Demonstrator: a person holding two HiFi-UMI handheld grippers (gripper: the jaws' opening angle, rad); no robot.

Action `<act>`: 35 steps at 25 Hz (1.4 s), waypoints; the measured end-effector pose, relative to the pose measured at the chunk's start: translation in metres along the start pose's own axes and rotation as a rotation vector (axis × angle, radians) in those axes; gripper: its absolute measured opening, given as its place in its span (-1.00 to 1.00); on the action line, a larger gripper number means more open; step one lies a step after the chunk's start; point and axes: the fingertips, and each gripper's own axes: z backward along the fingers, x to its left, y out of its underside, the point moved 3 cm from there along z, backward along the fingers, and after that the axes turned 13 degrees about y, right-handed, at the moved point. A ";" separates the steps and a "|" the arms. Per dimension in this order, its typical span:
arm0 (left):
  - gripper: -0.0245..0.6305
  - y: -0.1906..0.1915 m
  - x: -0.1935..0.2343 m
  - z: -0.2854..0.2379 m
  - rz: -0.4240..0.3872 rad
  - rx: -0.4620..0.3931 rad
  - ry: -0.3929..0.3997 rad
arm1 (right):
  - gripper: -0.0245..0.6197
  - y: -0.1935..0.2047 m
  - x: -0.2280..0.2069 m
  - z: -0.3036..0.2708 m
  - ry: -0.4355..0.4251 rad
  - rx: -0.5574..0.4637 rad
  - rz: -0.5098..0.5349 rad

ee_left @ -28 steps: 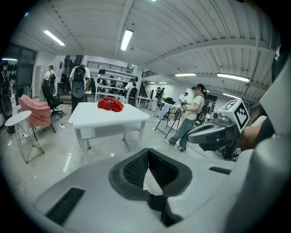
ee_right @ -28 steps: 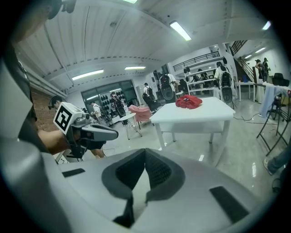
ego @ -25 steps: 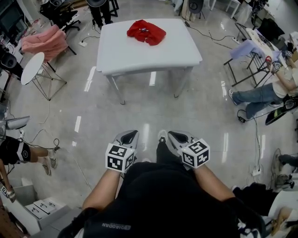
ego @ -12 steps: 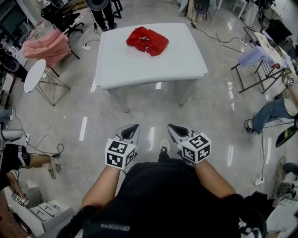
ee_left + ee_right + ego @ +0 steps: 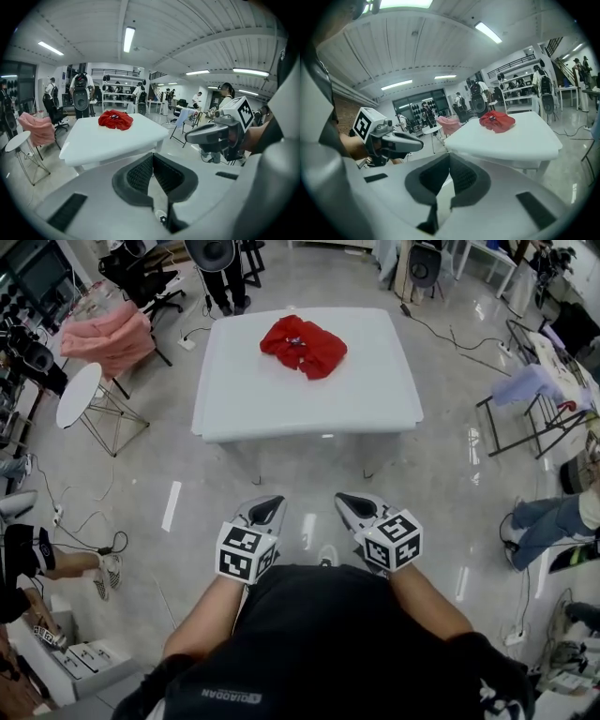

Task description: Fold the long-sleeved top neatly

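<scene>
**Head view.** The crumpled red long-sleeved top (image 5: 303,343) lies on the far half of the white rectangular table (image 5: 281,404), well apart from both grippers. It is bunched into a heap, so its sleeves, collar and hem cannot be traced. The left gripper (image 5: 268,507) and right gripper (image 5: 352,504) are held side by side above the glossy grey floor (image 5: 169,465), short of the table's near edge. Each has its tips together. The person's black-clothed torso (image 5: 319,643) covers the elbows and the lower frame. A pink garment (image 5: 105,332) is draped over a chair at upper left, beside a round white side table (image 5: 80,395).

**Left gripper view.** The two ribbed black pads meet at the tips, with nothing clamped between them. The grey gripper body cuts off the table's near legs. The top sits on the table surface ahead. The right gripper appears at the right edge.

**Right gripper view.** The jaws are fully closed and empty. The top lies on the table ahead and to the right. Background figures are too small to describe.
</scene>
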 end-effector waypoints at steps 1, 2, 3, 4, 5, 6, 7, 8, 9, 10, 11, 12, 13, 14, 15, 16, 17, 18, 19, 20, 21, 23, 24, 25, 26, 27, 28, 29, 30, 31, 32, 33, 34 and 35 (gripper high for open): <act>-0.91 -0.003 0.001 -0.004 0.003 -0.003 -0.007 | -0.91 -0.002 -0.002 -0.002 -0.012 0.002 0.006; -0.91 -0.006 0.002 -0.007 0.006 -0.006 -0.014 | -0.91 -0.003 -0.005 -0.004 -0.023 0.004 0.012; -0.91 -0.009 0.003 -0.012 0.008 -0.010 -0.020 | -0.91 -0.005 -0.008 -0.006 -0.033 0.006 0.018; -0.91 -0.013 0.003 -0.015 0.007 -0.014 -0.026 | -0.91 -0.006 -0.011 -0.007 -0.042 0.006 0.022; -0.91 -0.017 0.005 -0.018 0.004 -0.018 -0.032 | -0.91 -0.008 -0.014 -0.010 -0.050 0.006 0.024; -0.91 -0.021 0.006 -0.020 0.001 -0.021 -0.040 | -0.91 -0.009 -0.017 -0.012 -0.056 0.006 0.025; -0.91 -0.023 0.008 -0.021 0.001 -0.022 -0.048 | -0.91 -0.010 -0.020 -0.014 -0.061 0.007 0.025; -0.91 -0.024 0.009 -0.021 0.003 -0.021 -0.055 | -0.91 -0.010 -0.022 -0.017 -0.065 0.010 0.024; -0.91 -0.023 0.011 -0.021 0.009 -0.017 -0.062 | -0.91 -0.009 -0.025 -0.018 -0.067 0.014 0.021; -0.91 -0.021 0.013 -0.022 0.016 -0.012 -0.069 | -0.91 -0.008 -0.028 -0.020 -0.069 0.018 0.016; -0.91 -0.019 0.015 -0.022 0.026 -0.007 -0.077 | -0.91 -0.007 -0.030 -0.022 -0.072 0.022 0.011; -0.91 -0.016 0.018 -0.023 0.035 -0.002 -0.084 | -0.91 -0.006 -0.032 -0.024 -0.075 0.027 0.006; -0.91 -0.014 0.020 -0.023 0.045 0.002 -0.089 | -0.91 -0.004 -0.033 -0.026 -0.078 0.032 0.005; -0.91 -0.013 0.021 -0.024 0.054 0.004 -0.091 | -0.91 -0.003 -0.034 -0.027 -0.081 0.037 0.006; -0.91 -0.011 0.021 -0.025 0.060 0.006 -0.090 | -0.91 -0.002 -0.034 -0.029 -0.083 0.042 0.008; -0.91 -0.011 0.022 -0.026 0.063 0.008 -0.087 | -0.91 -0.002 -0.035 -0.031 -0.084 0.045 0.009; -0.91 -0.010 0.024 -0.028 0.063 0.011 -0.084 | -0.91 -0.003 -0.035 -0.033 -0.084 0.045 0.010; -0.91 -0.011 0.026 -0.031 0.061 0.014 -0.081 | -0.91 -0.004 -0.037 -0.035 -0.083 0.043 0.009; -0.91 -0.012 0.028 -0.034 0.058 0.016 -0.077 | -0.91 -0.005 -0.039 -0.037 -0.081 0.041 0.007; -0.91 -0.014 0.031 -0.037 0.055 0.016 -0.072 | -0.91 -0.006 -0.041 -0.040 -0.077 0.041 0.005; -0.91 -0.017 0.034 -0.040 0.051 0.017 -0.067 | -0.91 -0.007 -0.044 -0.043 -0.072 0.043 0.004; -0.91 -0.023 0.041 -0.046 0.042 0.018 -0.055 | -0.91 -0.008 -0.050 -0.048 -0.060 0.048 0.000; -0.91 -0.025 0.044 -0.049 0.038 0.018 -0.050 | -0.91 -0.009 -0.052 -0.050 -0.054 0.050 -0.002; -0.91 -0.028 0.048 -0.052 0.035 0.018 -0.045 | -0.91 -0.011 -0.055 -0.052 -0.048 0.052 -0.002; -0.91 -0.031 0.053 -0.055 0.034 0.016 -0.041 | -0.91 -0.012 -0.057 -0.054 -0.041 0.052 -0.001; -0.91 -0.034 0.058 -0.058 0.034 0.015 -0.038 | -0.91 -0.014 -0.061 -0.057 -0.034 0.054 0.001; -0.91 -0.037 0.064 -0.062 0.035 0.014 -0.036 | -0.91 -0.017 -0.065 -0.060 -0.027 0.057 0.001; -0.91 -0.040 0.070 -0.066 0.036 0.013 -0.034 | -0.91 -0.019 -0.069 -0.065 -0.020 0.062 0.000; -0.91 -0.043 0.077 -0.070 0.038 0.012 -0.031 | -0.91 -0.021 -0.073 -0.070 -0.014 0.068 -0.002; -0.91 -0.046 0.084 -0.073 0.040 0.012 -0.028 | -0.91 -0.023 -0.077 -0.076 -0.008 0.075 -0.003; -0.91 -0.050 0.091 -0.076 0.042 0.012 -0.024 | -0.91 -0.027 -0.081 -0.082 -0.001 0.082 -0.002; -0.91 -0.054 0.099 -0.079 0.044 0.011 -0.020 | -0.91 -0.031 -0.085 -0.090 0.006 0.087 -0.001; -0.91 -0.059 0.109 -0.081 0.044 0.010 -0.017 | -0.91 -0.038 -0.089 -0.098 0.013 0.088 0.001; -0.91 -0.065 0.120 -0.084 0.044 0.008 -0.015 | -0.91 -0.046 -0.092 -0.107 0.019 0.086 0.003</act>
